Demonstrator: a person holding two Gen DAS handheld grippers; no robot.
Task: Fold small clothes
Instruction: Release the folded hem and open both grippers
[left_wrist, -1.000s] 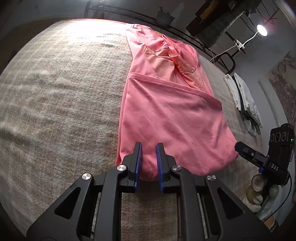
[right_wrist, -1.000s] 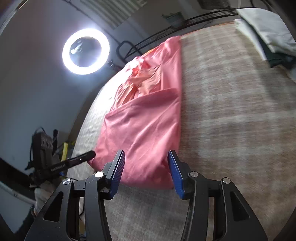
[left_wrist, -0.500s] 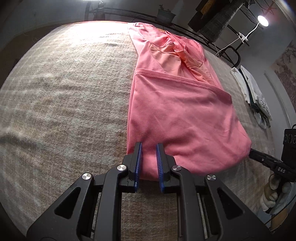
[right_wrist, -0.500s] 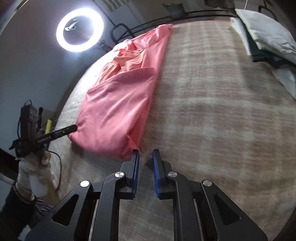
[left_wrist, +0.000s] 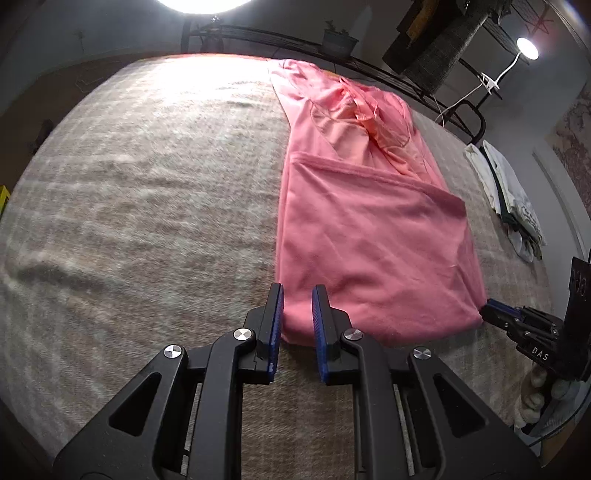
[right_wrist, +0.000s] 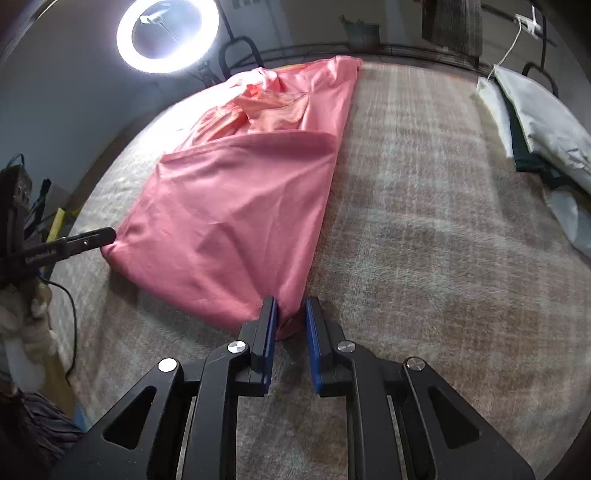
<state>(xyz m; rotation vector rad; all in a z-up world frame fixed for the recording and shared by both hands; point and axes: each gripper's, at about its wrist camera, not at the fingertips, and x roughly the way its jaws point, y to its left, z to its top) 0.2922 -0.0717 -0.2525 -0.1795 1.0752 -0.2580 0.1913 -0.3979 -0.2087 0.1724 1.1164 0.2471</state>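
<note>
**Both near corners pinched, garment running away from the jaws**

Presently the pink garment (left_wrist: 369, 236) lies flat on a beige woven blanket (left_wrist: 140, 206), already folded once: a hemmed edge crosses its width about halfway up, and the crumpled neckline end sits at the far side.

Key relation: the long axis runs straight away from both grippers, with the near short edge lying directly at the fingertips. The left gripper (left_wrist: 297, 314) has its jaws drawn close together on the near left corner; pink cloth sits between the blue pads. The right gripper (right_wrist: 290, 321) is likewise clamped on the near right corner, a small bunch of fabric showing between its pads. In the left wrist view the right tool's tip meets the garment's other corner, so each hand owns its own end of the same edge, neither nearer than the other.

Judgement: the coming move is likely a lift of this near edge and a carry forward over the far half.

Room: open blanket lies to the left of the garment and a wide band to its right. A stack of folded clothes (right_wrist: 535, 122) rests well apart at the right. Metal rails and a ring light (right_wrist: 168, 35) stand beyond the far edge.
</note>
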